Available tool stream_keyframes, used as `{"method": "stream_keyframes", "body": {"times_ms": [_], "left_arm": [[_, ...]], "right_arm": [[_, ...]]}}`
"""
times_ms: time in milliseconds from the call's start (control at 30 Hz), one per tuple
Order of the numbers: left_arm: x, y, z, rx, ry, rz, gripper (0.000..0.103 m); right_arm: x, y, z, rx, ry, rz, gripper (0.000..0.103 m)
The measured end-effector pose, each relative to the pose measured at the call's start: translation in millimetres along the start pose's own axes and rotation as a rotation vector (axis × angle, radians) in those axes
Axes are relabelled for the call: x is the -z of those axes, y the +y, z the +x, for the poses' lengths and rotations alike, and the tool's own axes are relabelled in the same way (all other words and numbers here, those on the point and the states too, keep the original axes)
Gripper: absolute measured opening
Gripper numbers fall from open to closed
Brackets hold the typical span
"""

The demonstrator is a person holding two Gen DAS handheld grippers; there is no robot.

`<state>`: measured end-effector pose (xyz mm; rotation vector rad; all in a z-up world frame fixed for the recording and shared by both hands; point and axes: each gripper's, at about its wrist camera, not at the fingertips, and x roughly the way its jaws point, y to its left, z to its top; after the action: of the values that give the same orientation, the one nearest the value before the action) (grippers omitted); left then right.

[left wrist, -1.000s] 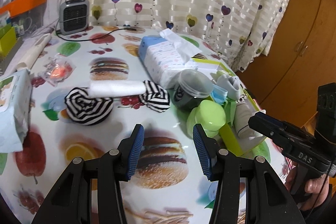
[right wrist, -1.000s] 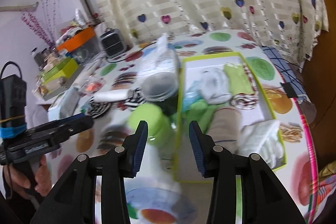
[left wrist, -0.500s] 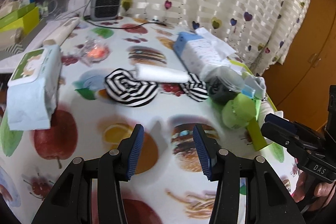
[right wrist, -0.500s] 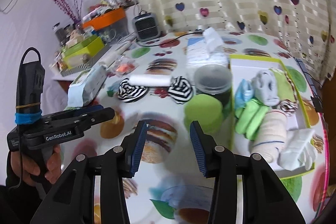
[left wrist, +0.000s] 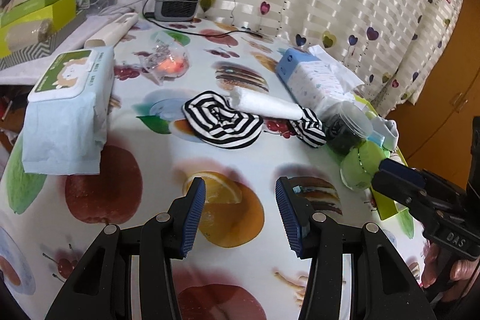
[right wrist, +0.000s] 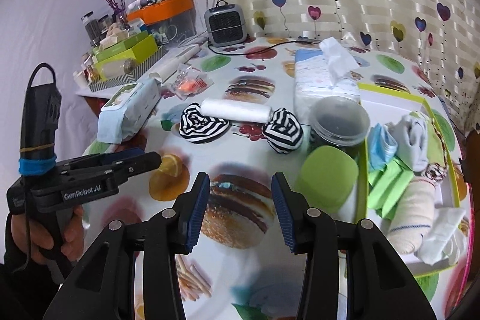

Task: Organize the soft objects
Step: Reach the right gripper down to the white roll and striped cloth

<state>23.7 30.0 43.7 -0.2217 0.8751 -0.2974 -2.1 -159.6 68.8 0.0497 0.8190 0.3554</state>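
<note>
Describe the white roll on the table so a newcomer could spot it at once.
Start at the blue tissue pack mid-table on the fruit-and-burger tablecloth. Just in front of it lie two black-and-white striped bundles, and the white roll lies level across the gap between them, resting on both. It is the only plain white cylinder there; its neighbours are striped.

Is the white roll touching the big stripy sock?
Touching. In the left wrist view the white roll lies with one end resting on the big stripy sock.
</note>
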Motion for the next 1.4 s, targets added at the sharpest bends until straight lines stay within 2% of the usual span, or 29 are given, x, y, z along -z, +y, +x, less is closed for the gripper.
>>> {"method": "stream_keyframes", "body": {"times_ms": [400,633,933,1100,1267,1333,1400], "left_arm": [[5.1,22.6,-7.7,-0.007,-0.014,-0.048,0.048],[7.6,36.6,-13.2,-0.021,-0.025,-0.079,0.048],[8.7,41.3,-14.7,-0.012,-0.030,-0.090,0.048],[7.3,44.5,-17.8,-0.018,-0.043,-0.105,0.048],[4.3,45.3,-17.7,-0.016,-0.050,-0.109,0.048],[3.7,44.0,-17.2,-0.014,-0.051,-0.105,0.048],[3.3,44.0,-17.0,-0.011,-0.050,-0.103,0.048]], "right_arm": [[-44.6,22.0,59.9,0.025,0.067,-0.072,0.044],[-63.9,35.8,101.9,0.092,0.117,-0.169,0.044],[-90.9,26.7,137.9,0.078,0.147,-0.031,0.044],[-87.9,24.0,154.2,0.058,0.217,-0.004,0.044],[-72.0,39.5,150.5,0.076,0.316,-0.160,0.046],[-62.7,42.4,152.0,0.050,0.376,-0.188,0.046],[-60.4,43.9,145.8,0.057,0.372,-0.210,0.046]]}}
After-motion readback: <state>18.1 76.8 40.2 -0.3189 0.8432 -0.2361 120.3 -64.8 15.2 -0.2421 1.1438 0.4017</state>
